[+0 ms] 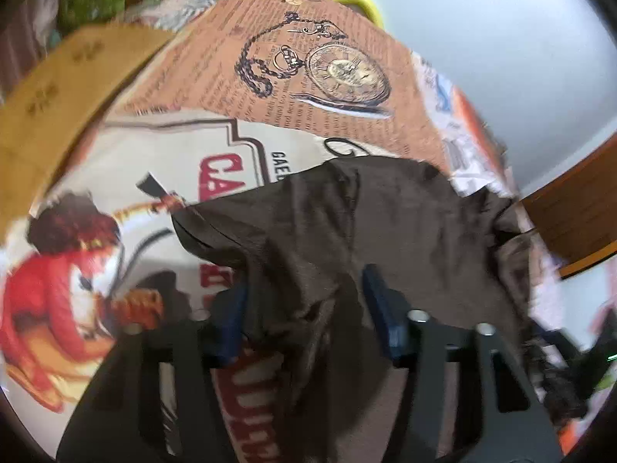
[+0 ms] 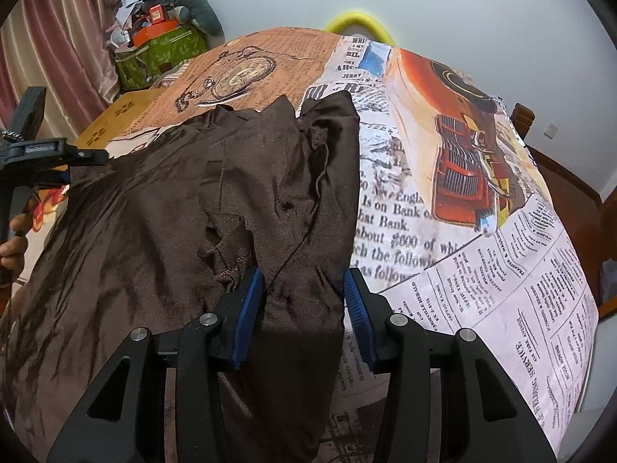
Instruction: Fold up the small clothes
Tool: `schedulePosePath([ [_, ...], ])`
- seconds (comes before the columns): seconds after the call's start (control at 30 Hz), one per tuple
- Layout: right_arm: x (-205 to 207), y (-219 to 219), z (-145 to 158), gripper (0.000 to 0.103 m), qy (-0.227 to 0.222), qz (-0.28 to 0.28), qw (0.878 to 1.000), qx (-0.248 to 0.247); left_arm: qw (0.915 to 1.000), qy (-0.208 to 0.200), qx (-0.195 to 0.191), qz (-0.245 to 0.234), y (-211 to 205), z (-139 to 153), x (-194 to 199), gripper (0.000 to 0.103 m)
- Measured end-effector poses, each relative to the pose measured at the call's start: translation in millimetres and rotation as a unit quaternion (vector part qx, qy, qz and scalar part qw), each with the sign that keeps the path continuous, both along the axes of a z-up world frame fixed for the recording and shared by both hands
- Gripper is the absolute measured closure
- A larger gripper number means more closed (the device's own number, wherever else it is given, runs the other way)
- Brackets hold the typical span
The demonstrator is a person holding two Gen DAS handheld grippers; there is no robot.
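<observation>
A: Since the fold needs both edges controlled, how are the tongs set?

B: Nearest, the right tongs (image 2: 304, 308) straddle a strip of the brown garment (image 2: 216, 200), blue pads either side of it with a little daylight showing, so I judge them parted rather than pinching. The left tongs (image 1: 304, 308) have a bunched ridge of the same cloth rising between their pads; whether they press it, I cannot tell through the blur.

A: And the garment itself?

B: It lies rumpled on the tabletop's newspaper-print cloth (image 2: 462, 254), its far hem towards the pocket-watch picture (image 1: 339, 73), probably spread there for flat folding.

A: Beyond that?

B: A green box (image 2: 162, 54) of clutter by the curtain (image 2: 69, 38), kept out of the way.
</observation>
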State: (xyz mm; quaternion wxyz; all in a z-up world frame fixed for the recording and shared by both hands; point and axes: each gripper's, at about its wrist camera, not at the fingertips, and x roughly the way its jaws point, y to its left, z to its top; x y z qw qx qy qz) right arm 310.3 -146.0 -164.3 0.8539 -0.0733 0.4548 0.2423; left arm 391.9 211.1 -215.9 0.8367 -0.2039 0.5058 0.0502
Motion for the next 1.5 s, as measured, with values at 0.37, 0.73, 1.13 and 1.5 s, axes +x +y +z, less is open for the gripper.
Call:
schedulePosePath([
  [0.37,1,-1,-1,0.062,-0.001,0.004,1.000,0.004,0.9901,-0.057,0.112,-0.061,-36,40,5,0.089],
  [0.73,1,-3,-2,0.062,0.000,0.005,1.000,0.016,0.9524,-0.123,0.136,-0.243,-139,89,-2,0.089],
  [1.13,2,-7,-3,0.062,0.002,0.006,1.000,0.029,0.9557,-0.025,0.110,-0.272,-149,36,-7,0.079],
  [1.5,1,-7,0,0.061,0.005,0.006,1.000,0.027,0.9692,-0.056,0.046,-0.235,-106,67,-37,0.061],
])
